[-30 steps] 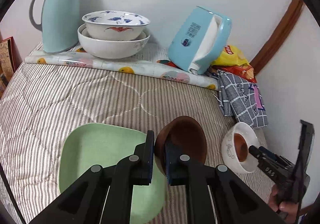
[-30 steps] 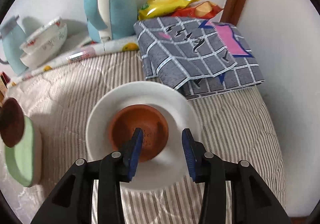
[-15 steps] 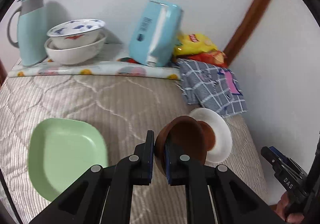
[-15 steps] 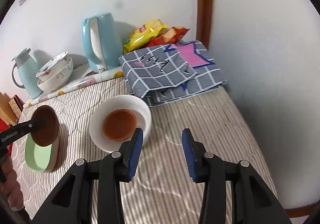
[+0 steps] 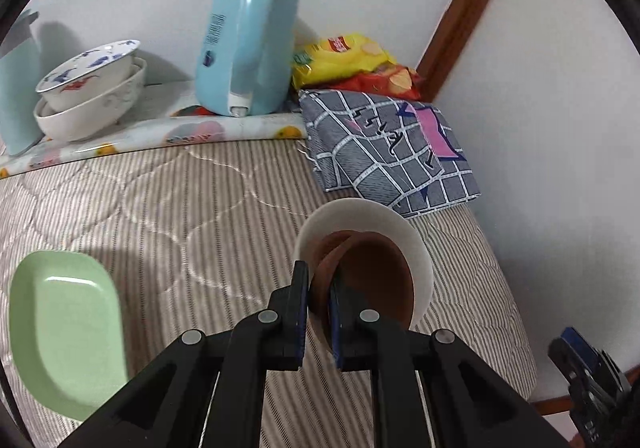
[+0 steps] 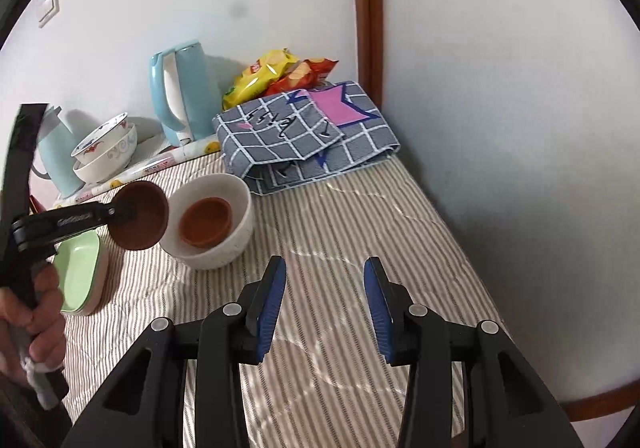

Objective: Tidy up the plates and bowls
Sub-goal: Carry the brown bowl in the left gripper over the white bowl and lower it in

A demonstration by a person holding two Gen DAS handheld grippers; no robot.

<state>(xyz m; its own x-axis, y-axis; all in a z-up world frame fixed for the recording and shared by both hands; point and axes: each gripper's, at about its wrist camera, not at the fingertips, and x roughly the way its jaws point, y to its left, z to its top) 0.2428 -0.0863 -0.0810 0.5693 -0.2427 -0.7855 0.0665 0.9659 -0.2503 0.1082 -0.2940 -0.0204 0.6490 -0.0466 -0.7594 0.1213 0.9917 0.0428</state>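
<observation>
Brown bowl (image 5: 372, 280) clamped by its rim in left gripper (image 5: 319, 312), tilted, hanging just beside white bowl (image 6: 216, 216), which holds a second brown bowl (image 6: 206, 224). Right gripper (image 6: 324, 304) parted, empty, farther from white bowl.

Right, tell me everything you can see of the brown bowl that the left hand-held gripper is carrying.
The brown bowl is small, round and plain dark brown, smooth with a dull sheen, perhaps plastic or glazed clay. The left hand-held gripper is shut on its near rim, one finger inside and one outside. The bowl hangs tilted above the striped bedding, touching nothing else that shows. It sits just beside the white bowl, which already holds a similar orange-brown bowl.
</observation>
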